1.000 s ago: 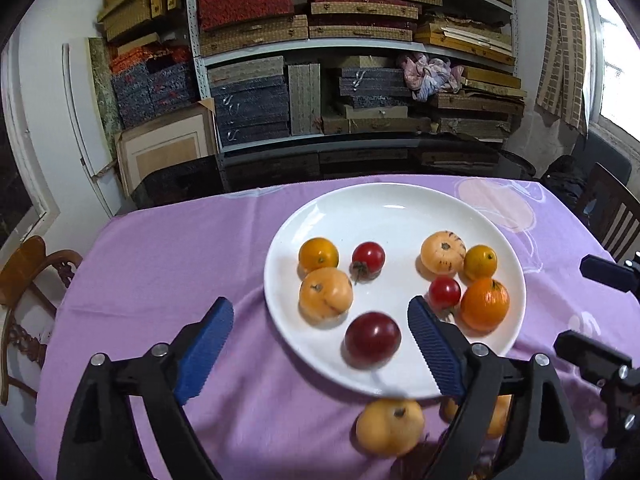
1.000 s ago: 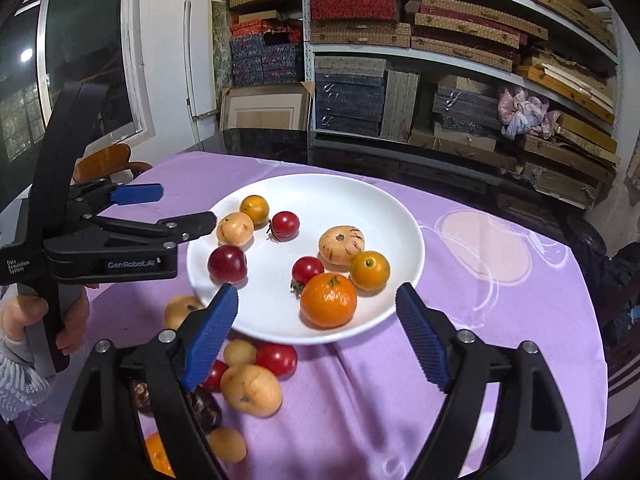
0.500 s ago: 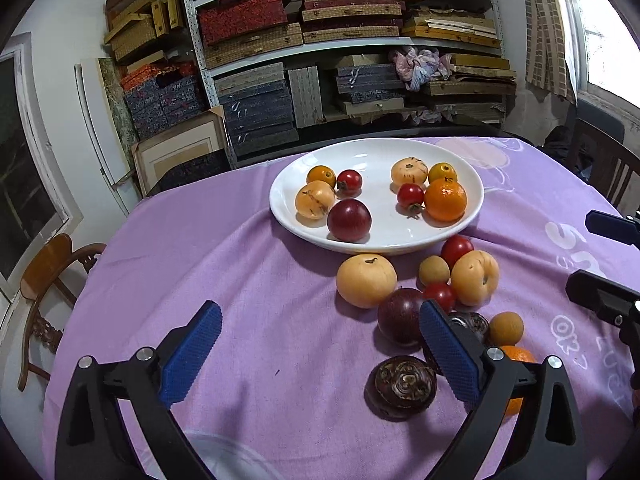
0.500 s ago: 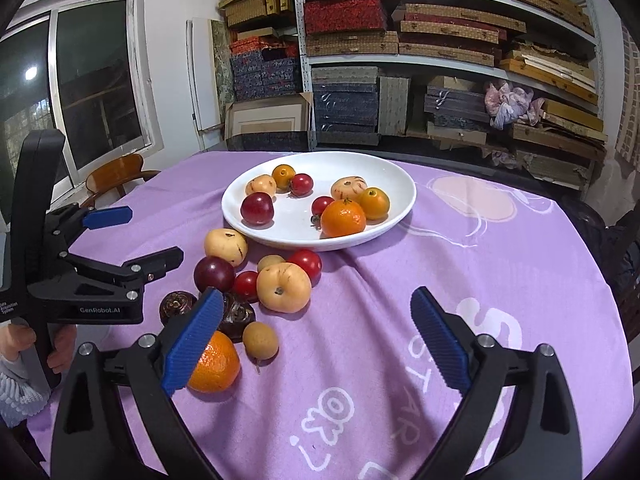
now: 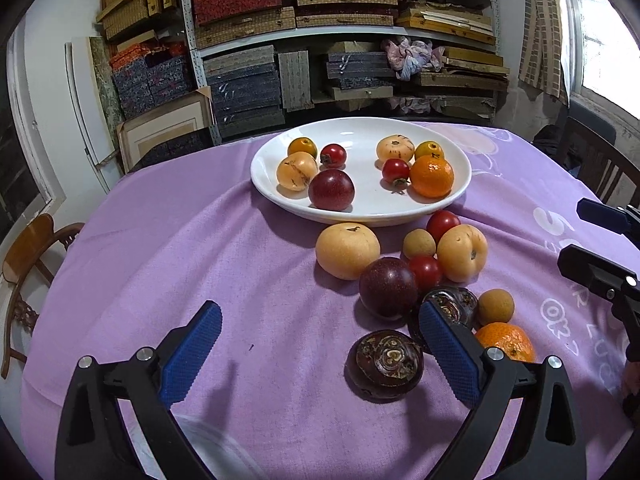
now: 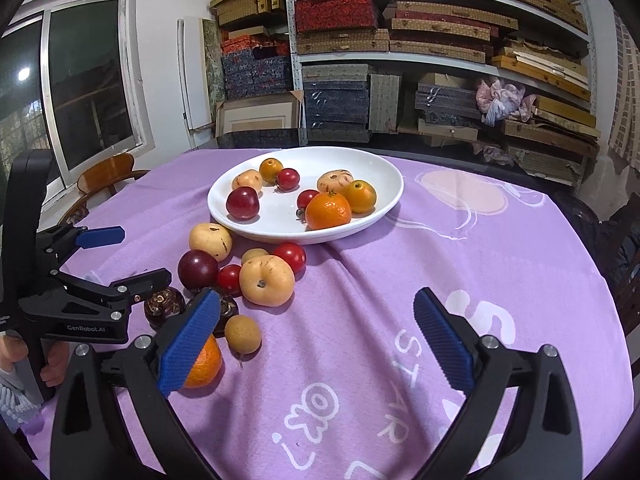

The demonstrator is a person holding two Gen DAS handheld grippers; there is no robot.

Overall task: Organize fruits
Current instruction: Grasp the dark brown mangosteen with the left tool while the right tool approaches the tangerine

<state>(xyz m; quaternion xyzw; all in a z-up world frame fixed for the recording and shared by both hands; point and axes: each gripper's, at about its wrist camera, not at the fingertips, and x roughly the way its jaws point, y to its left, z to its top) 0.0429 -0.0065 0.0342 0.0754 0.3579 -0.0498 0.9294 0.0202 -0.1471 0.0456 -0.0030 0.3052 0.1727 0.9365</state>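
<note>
A white plate point(image 5: 360, 128) point(image 6: 384, 168) holds several fruits, among them a dark red plum point(image 5: 331, 189) and an orange mandarin point(image 5: 432, 175). Loose fruits lie on the purple cloth in front of it: a yellow pear point(image 5: 347, 249), a dark plum point(image 5: 388, 287), a peach point(image 5: 462, 253), two mangosteens point(image 5: 385, 364), a mandarin point(image 5: 506, 341) point(image 6: 204, 362). My left gripper point(image 5: 320, 354) is open and empty, low over the cloth, its right finger beside the mangosteens. My right gripper point(image 6: 316, 340) is open and empty, to the right of the loose fruits.
The round table carries a purple cloth point(image 6: 460, 260) with white print. Wooden chairs point(image 5: 24, 248) point(image 6: 104, 172) stand at the left, another chair point(image 5: 596, 168) at the right. Shelves of boxes point(image 5: 340, 40) fill the back wall.
Both grippers have pulled back from above the plate toward the table's front edge and come lower. The loose fruits have come into view. Both stayed open and empty.
</note>
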